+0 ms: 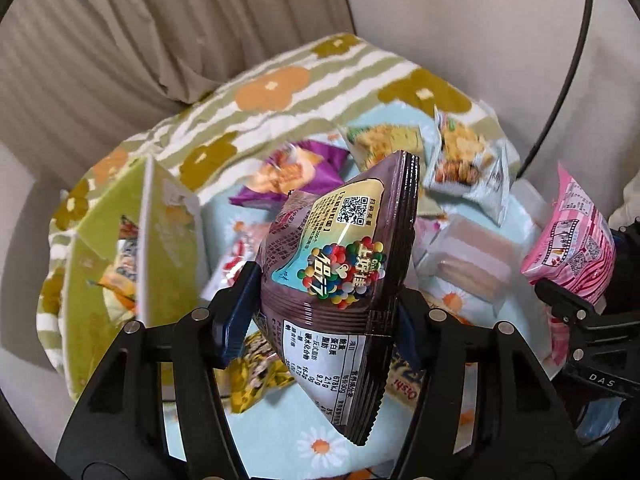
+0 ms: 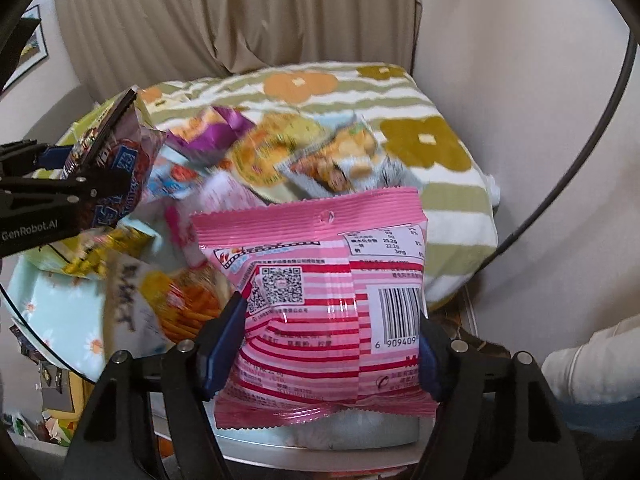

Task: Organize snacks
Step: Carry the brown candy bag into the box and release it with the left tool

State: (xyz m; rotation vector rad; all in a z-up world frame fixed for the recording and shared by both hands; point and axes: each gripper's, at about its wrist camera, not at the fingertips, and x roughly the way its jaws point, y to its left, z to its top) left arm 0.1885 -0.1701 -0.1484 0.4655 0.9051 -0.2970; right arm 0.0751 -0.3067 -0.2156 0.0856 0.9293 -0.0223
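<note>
Curtain [image 2: 240,12] hangs behind everything, beige and pleated. Below it a flowered blanket [image 2: 452,184] with green stripes lies rumpled at the far side of a round table [image 2: 280,454] covered by a pale blue daisy cloth [image 1: 316,446]. On the left a green box [image 1: 96,236] stands open with packets inside. Loose snacks [image 1: 460,156] lie scattered over the cloth between box and blanket. Lifted clear of that heap, a brown bag [image 1: 344,264] printed with coloured balls is clenched at its sides by the left gripper [image 1: 324,312]. Beside it, the right gripper [image 2: 332,352] grasps a pink striped bag [image 2: 320,280], back side showing barcode and QR code, raised above the table's near edge.
</note>
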